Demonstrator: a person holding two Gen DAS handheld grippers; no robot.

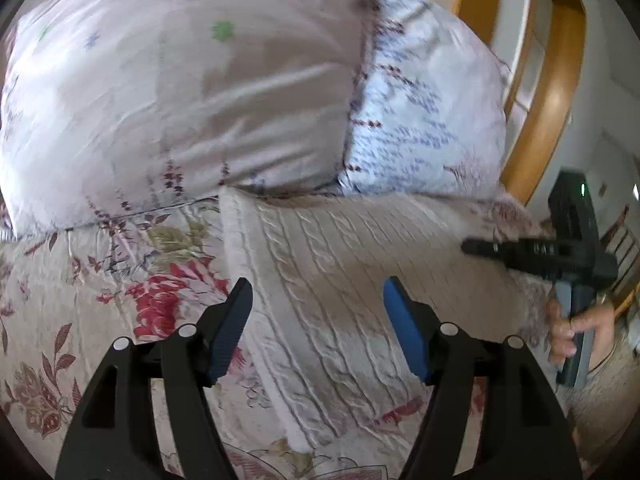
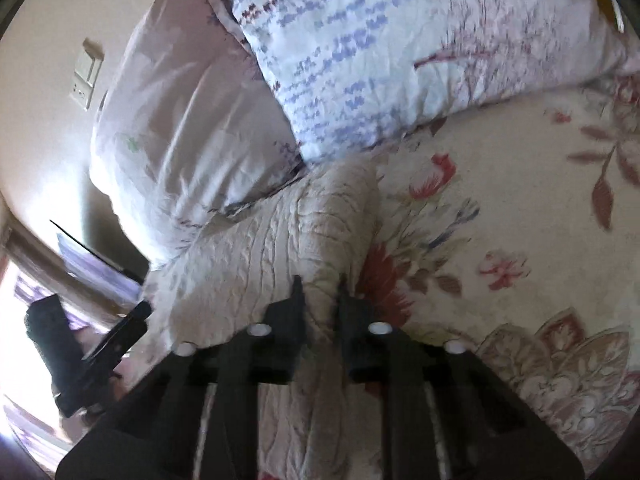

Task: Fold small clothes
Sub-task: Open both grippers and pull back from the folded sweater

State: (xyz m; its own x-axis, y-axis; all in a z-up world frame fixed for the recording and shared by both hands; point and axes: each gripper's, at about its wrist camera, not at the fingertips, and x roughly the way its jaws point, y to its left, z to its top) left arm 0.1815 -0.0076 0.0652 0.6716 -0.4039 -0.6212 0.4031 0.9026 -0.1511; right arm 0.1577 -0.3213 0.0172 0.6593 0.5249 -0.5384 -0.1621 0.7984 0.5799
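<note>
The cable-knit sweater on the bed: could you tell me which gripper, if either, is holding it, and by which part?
The right gripper is shut on the cream sweater at its near edge. The left gripper is open above it, holding nothing.

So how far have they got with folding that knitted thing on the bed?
Partly done, it seems. The cream cable-knit garment lies on the floral bedspread with its left edge looking folded straight. In hand: the right claw appears shut on a raised bunch of the knit, while the left claw hovers open over it. Left to do: lay that bunch down and finish folding.
</note>
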